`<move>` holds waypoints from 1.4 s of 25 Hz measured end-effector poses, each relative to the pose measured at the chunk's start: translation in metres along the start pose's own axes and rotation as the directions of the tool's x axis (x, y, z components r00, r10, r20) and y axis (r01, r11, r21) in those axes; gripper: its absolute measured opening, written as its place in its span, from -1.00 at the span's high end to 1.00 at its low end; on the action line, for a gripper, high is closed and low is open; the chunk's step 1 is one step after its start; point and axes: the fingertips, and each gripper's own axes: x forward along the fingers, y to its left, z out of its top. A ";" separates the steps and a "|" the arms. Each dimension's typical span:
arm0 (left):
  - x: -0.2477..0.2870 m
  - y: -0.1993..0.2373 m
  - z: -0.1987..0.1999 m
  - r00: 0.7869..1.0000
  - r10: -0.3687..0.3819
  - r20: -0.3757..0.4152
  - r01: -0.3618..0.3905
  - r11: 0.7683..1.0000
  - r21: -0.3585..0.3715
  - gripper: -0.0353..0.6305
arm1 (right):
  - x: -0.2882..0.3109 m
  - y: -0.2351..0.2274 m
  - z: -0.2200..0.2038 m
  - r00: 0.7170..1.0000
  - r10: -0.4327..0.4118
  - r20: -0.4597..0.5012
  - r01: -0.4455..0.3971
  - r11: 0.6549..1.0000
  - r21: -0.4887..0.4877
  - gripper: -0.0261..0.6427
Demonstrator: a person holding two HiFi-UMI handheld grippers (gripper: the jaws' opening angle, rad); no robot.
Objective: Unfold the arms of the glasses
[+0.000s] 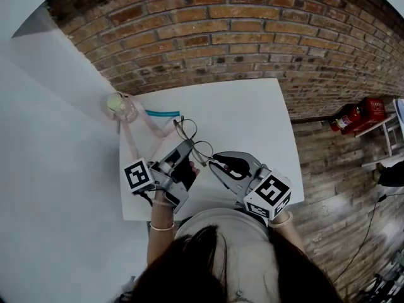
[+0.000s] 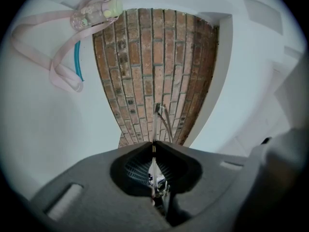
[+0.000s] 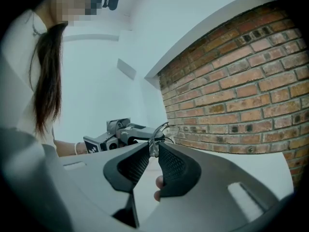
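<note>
Thin wire-framed glasses (image 1: 197, 145) are held above the white table (image 1: 252, 125) between both grippers. My left gripper (image 1: 188, 146) is shut on part of the frame; a thin metal piece (image 2: 161, 117) sticks out past its closed jaws (image 2: 153, 145). From the right, my right gripper (image 1: 213, 163) is shut on a thin part of the glasses (image 3: 166, 128), which is pinched at its jaw tips (image 3: 154, 146). The left gripper (image 3: 120, 132) shows just beyond in the right gripper view. How far the arms are folded cannot be told.
A small clear bottle with a pale green cap (image 1: 120, 105) and a pink strap (image 1: 142, 131) lies at the table's far left corner beside a teal strip (image 1: 161, 113). A brick wall (image 1: 252, 30) rises behind the table. Red items (image 1: 356, 115) stand on the floor at right.
</note>
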 end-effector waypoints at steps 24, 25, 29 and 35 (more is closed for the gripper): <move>0.002 0.003 -0.005 1.000 0.006 -0.023 -0.006 1.000 -0.002 0.82 | 0.000 0.000 0.002 1.000 -0.015 -0.008 0.015 0.999 -0.031 0.82; 0.002 0.003 -0.005 1.000 0.006 -0.023 -0.006 1.000 -0.002 0.82 | 0.001 0.000 0.001 1.000 -0.015 -0.007 0.015 0.999 -0.031 0.82; 0.002 0.005 -0.005 1.000 0.010 -0.027 -0.010 1.000 0.003 0.82 | 0.000 0.001 0.004 1.000 -0.014 0.000 0.014 0.999 -0.040 0.82; 0.001 0.007 -0.009 0.999 0.016 -0.036 -0.016 1.000 0.005 0.82 | -0.006 0.002 0.014 0.999 -0.017 0.031 0.019 0.999 -0.046 0.82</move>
